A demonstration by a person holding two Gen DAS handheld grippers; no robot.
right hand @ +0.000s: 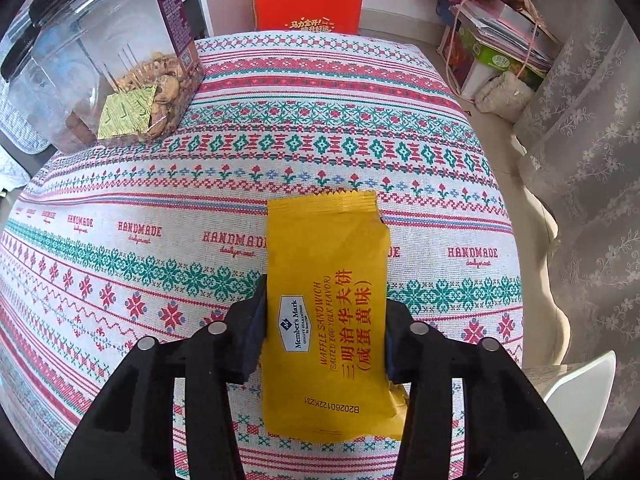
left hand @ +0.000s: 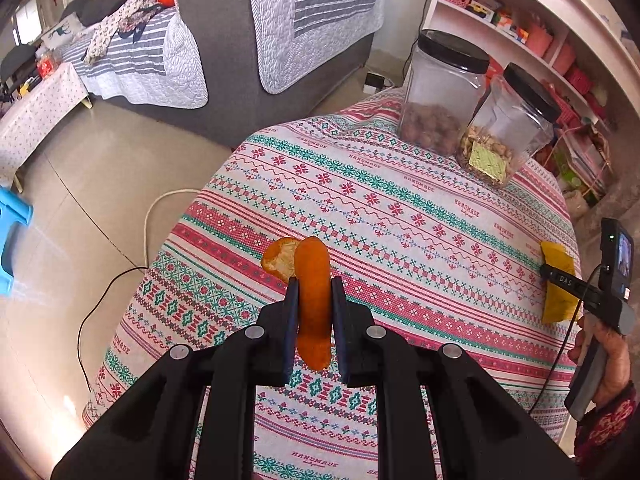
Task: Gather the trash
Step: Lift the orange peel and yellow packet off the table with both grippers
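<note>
Your desk [left hand: 400, 216] is covered by a cloth [right hand: 280, 152] woven in red, green and white bands, with the word HANDMADE repeated across it. At its far side stand two clear jars with black lids, side by side: one [left hand: 440, 92] holds brown nuts at the bottom, the other [left hand: 508, 128] holds pale snacks and a green-gold packet. Nearer you, a yellow wrapper [right hand: 326, 312] lies flat on the cloth.

Two clear plastic jars with black lids [left hand: 444, 92] stand touching on the bench's patterned red-and-green cloth [left hand: 360, 208], holding what look like nuts; a grey sofa [left hand: 224, 60] stands beyond.
</note>
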